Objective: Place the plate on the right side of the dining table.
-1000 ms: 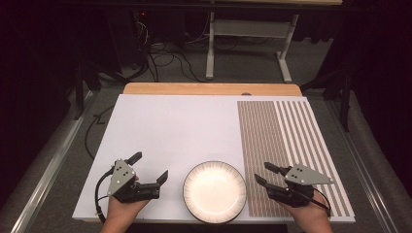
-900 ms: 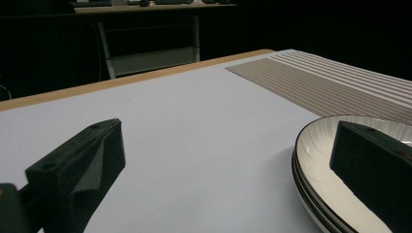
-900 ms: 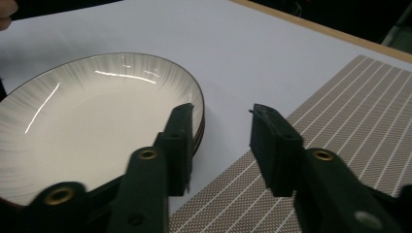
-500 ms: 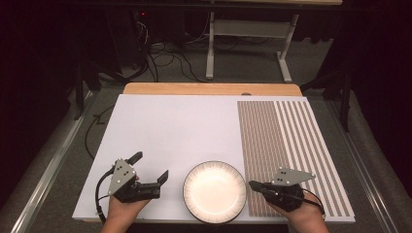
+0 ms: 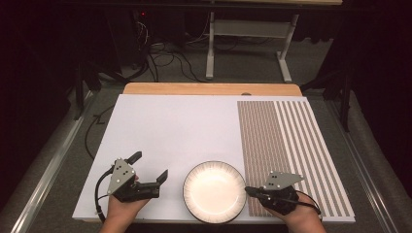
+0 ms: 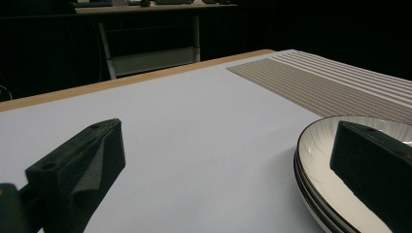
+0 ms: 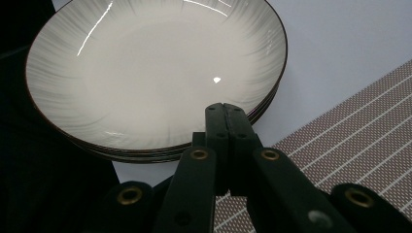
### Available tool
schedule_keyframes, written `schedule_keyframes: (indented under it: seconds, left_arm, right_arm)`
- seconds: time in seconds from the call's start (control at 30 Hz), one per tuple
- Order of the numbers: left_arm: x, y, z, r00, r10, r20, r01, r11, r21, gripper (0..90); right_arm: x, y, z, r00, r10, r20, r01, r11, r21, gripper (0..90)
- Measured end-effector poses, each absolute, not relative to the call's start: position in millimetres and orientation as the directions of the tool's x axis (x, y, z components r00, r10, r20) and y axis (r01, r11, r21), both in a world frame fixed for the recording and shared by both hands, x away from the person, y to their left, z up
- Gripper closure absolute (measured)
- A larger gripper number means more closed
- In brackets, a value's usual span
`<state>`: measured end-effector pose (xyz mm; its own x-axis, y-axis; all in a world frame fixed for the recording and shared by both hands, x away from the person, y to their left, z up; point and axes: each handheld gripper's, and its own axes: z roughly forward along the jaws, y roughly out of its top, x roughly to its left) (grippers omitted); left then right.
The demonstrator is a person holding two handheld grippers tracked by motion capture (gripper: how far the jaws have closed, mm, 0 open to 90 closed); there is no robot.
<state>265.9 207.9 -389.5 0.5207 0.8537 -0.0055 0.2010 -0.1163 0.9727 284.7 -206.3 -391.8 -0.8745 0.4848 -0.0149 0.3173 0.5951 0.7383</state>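
A stack of shallow white plates with dark rims [image 5: 214, 191] [image 6: 318, 155] [image 7: 145, 73] sits near the front edge of the white table top [image 5: 184, 126]. My left gripper [image 5: 150, 165] [image 6: 226, 136] rests left of the stack, open and with nothing between its jaws. Its right jaw hides part of the plates in the left gripper view. My right gripper [image 5: 248, 189] [image 7: 226, 109] lies to the right of the stack and is shut. Its jaws are pressed together with nothing between them, their tips at the plates' right rim.
A brown and white striped placemat [image 5: 286, 141] [image 6: 330, 82] [image 7: 350, 141] covers the right part of the table. A wooden edge [image 5: 209, 89] runs along the far side. Behind it are a desk frame [image 5: 248, 43] and cables on the floor [image 5: 165, 58].
The right gripper's jaws, open a second ago, have shut, and the hand has shifted slightly left toward the plates. The left gripper has not moved.
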Motion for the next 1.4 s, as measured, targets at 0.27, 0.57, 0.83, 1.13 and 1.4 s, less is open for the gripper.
schedule_keyframes:
  seconds: [0.27,0.57,0.83,1.13,1.4]
  left_arm:
    - [268.3,207.5,-391.0,0.521,0.854,-0.015,0.208,-0.109,0.972,0.1]
    - [267.5,207.2,-390.0,0.524,0.852,-0.015,0.204,-0.109,0.973,0.2]
    - [267.7,208.3,-390.1,0.522,0.853,-0.021,0.207,-0.102,0.973,0.1]
    - [266.5,208.7,-388.6,0.523,0.852,-0.024,0.203,-0.097,0.974,0.1]
    - [266.2,209.1,-387.8,0.521,0.853,-0.026,0.199,-0.092,0.976,0.1]
  right_arm:
    - [284.3,-205.1,-391.4,-0.876,0.482,-0.02,0.315,0.603,0.733,90.0]
    - [283.6,-202.7,-390.8,-0.876,0.482,-0.029,0.312,0.61,0.728,90.0]
    - [283.9,-197.2,-391.8,-0.879,0.476,-0.023,0.314,0.614,0.724,90.0]
    - [284.2,-190.9,-393.1,-0.885,0.466,-0.012,0.312,0.611,0.727,90.0]
    - [282.7,-180.4,-395.8,-0.895,0.446,-0.011,0.302,0.625,0.72,90.0]
